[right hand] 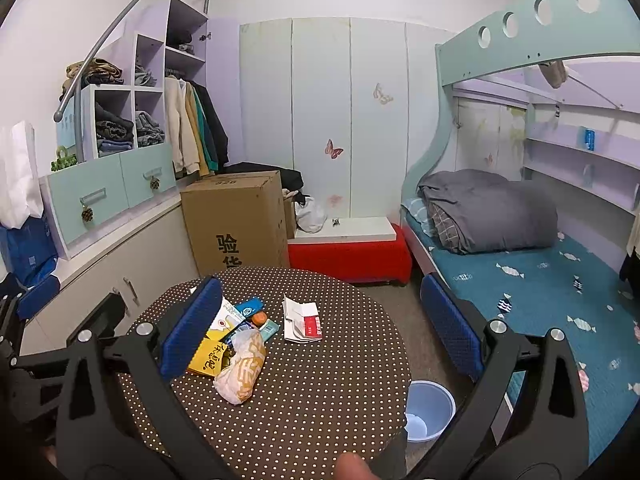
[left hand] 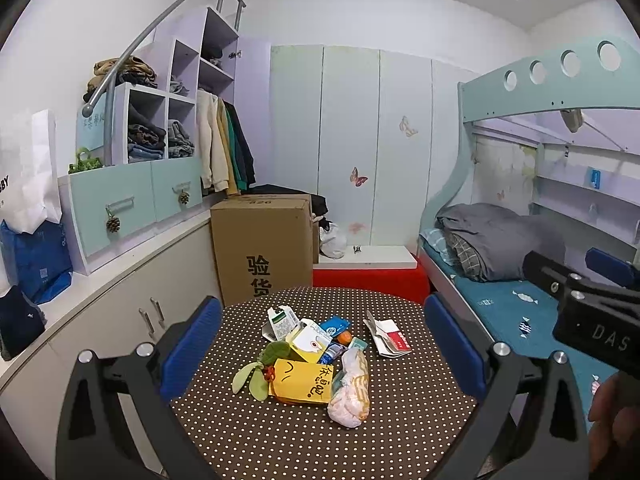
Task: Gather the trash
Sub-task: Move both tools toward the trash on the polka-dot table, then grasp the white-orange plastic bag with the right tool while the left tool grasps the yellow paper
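Left gripper [left hand: 322,344] and right gripper [right hand: 320,320] fill the foreground, both with blue fingers spread wide apart, gripping nothing, hovering over the round polka-dot table [left hand: 320,440]; the right gripper's body also shows at 3 o'clock in the left view. Trash pile sits mid-table: yellow paper bag [left hand: 302,380] with crumpled pale wrapper [left hand: 350,388] touching at its 3 o'clock, green plush leaf thing [left hand: 260,368] at 9, white-yellow carton [left hand: 308,338] at 12, small blue packets beside it. Folded red-white leaflet [right hand: 302,322] lies apart at 2 o'clock of the pile; blue plastic bin [right hand: 428,410] on the floor at the table's 4 o'clock edge.
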Tool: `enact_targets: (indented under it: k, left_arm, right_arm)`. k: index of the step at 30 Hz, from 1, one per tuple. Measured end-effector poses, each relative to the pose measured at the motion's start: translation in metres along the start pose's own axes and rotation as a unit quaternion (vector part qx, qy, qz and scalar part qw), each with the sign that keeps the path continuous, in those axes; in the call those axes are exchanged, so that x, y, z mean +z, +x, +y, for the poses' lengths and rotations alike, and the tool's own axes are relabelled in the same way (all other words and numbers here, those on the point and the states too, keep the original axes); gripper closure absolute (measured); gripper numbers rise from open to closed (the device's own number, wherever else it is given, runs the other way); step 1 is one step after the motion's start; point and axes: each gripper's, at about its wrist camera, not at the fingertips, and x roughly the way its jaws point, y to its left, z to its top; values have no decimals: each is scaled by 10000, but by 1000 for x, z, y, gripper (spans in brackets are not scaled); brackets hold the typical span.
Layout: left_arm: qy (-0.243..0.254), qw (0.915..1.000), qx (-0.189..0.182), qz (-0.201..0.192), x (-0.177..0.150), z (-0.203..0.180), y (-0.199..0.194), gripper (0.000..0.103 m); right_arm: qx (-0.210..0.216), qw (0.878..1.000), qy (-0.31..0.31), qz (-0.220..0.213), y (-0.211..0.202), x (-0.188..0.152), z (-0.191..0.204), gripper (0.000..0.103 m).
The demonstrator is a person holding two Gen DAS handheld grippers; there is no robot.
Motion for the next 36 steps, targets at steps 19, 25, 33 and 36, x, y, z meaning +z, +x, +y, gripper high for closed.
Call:
enact_targets:
  k: [19,25,33,36]
  left_arm:
    - [-31,9997,39,242,-18,11,28,4]
    - [-202,9983,162,525,-37,29,50,4]
    - [-407,9921,464,1095,-76,64,89,4]
    - [-444,9891,551,1293,-88,75,102,4]
  right_arm:
    - [44,9992,-98,372,34,-10,9,6]
    - [121,9963,-216,822,73,-28,21,6]
    - [334,9829,-410,1765,150,-71,40,6]
    - [567,9733,-428,2181,185,-92,53,6]
